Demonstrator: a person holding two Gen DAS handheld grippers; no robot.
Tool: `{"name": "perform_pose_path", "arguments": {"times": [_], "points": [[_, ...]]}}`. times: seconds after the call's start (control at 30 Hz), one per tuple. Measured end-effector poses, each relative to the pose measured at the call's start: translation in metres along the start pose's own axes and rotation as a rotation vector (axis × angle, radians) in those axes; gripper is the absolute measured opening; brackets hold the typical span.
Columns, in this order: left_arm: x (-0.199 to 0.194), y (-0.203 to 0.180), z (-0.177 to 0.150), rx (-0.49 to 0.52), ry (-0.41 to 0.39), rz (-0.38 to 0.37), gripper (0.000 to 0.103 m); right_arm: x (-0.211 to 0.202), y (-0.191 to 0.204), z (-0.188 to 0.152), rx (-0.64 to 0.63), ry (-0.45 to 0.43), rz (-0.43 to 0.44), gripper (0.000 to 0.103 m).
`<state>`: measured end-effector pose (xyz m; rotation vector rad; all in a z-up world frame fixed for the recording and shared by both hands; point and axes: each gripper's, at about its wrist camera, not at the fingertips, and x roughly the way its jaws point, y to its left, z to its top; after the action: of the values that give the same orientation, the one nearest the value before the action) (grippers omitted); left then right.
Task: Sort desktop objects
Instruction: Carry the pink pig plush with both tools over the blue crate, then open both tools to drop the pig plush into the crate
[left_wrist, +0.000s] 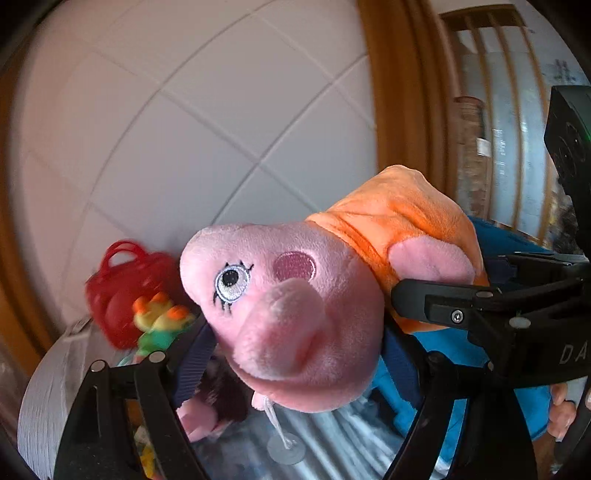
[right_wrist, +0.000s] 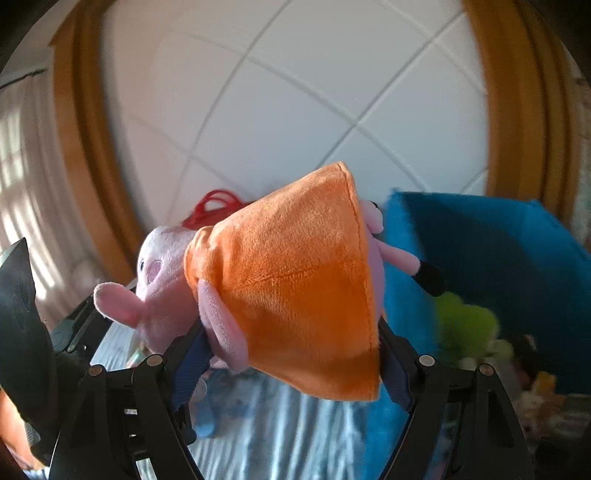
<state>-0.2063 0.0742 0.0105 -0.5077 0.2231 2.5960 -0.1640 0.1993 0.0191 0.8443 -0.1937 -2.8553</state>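
Note:
A pink plush pig in an orange dress hangs in the air, gripped from both ends. My left gripper is shut on its head, with the navy pads pressed on either side. My right gripper is shut on the dressed body. In the left wrist view, one of the right gripper's fingers reaches in from the right against the dress. A suction cup on a white string dangles below the head.
A red toy basket and a green and orange toy sit behind the pig on the left. A blue fabric bin holding a green plush stands at the right. A striped tabletop lies below, and a white panelled wall with a wooden frame rises behind.

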Motion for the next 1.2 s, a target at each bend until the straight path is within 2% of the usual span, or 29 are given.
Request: {"name": "perform_pose_path", "arguments": {"times": [0.3, 0.47, 0.67, 0.93, 1.1, 1.2], "points": [[0.023, -0.107, 0.053, 0.117, 0.010, -0.112, 0.083, -0.051, -0.097, 0.013, 0.099, -0.054, -0.100, 0.081], [0.047, -0.167, 0.074, 0.156, 0.090, -0.170, 0.084, -0.077, -0.168, 0.012, 0.157, -0.034, -0.121, 0.081], [0.081, -0.228, 0.086, 0.192, 0.213, -0.189, 0.084, -0.082, -0.237, 0.005, 0.210, 0.021, -0.122, 0.081], [0.116, -0.267, 0.076, 0.204, 0.358, -0.205, 0.085, -0.073, -0.302, -0.010, 0.277, 0.110, -0.102, 0.081], [0.130, -0.277, 0.073, 0.188, 0.420, -0.203, 0.087, -0.067, -0.329, -0.015, 0.310, 0.150, -0.080, 0.082], [0.136, -0.278, 0.070, 0.171, 0.449, -0.206, 0.088, -0.065, -0.331, -0.014, 0.313, 0.168, -0.091, 0.086]]}}
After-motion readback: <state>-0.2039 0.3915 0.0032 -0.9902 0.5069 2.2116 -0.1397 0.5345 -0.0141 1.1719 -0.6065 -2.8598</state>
